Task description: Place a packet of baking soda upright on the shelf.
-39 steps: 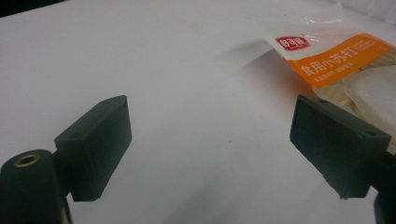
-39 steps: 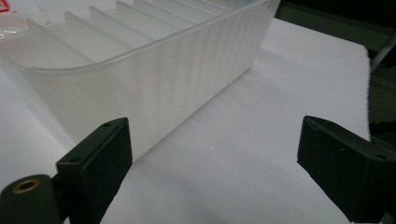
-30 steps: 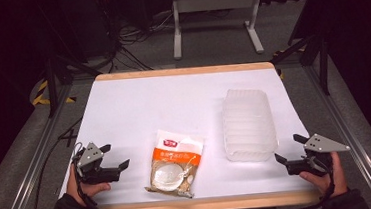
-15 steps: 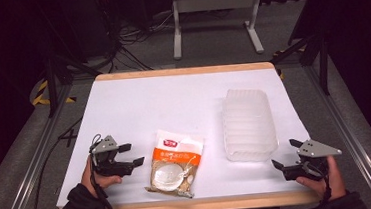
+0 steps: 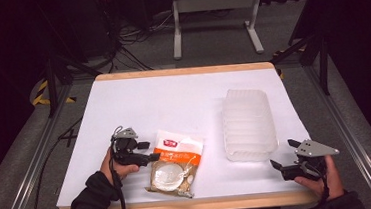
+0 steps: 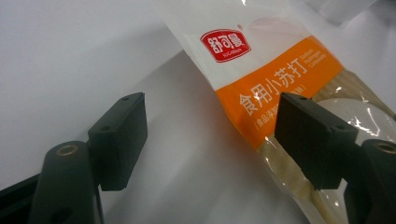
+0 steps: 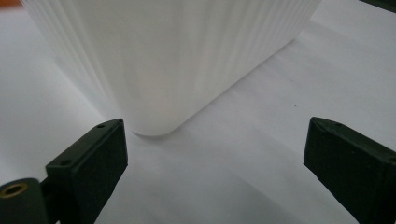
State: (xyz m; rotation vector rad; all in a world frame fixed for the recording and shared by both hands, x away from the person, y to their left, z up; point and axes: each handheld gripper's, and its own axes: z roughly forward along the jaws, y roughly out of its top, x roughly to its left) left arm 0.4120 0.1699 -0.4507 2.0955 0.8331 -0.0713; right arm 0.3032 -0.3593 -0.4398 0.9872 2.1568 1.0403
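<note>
Orange-banded packet (image 5: 174,163) lies on our white bench (image 5: 173,100) near its front edge, our left gripper (image 5: 147,151), closing but parted, at its left edge without pressing, right gripper (image 5: 284,156) wide beside the tub (image 5: 247,122).

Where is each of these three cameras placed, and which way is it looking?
High view: above the person's side, looking forward and down on the table; forearms, left tool, right tool.
Left tool view: rides that tool, facing the snack bag; its own jaws open, having just narrowed.
Right tool view: rides that tool, facing the white plastic box; open jaws.
Shared: the high view also shows bag and box.
</note>
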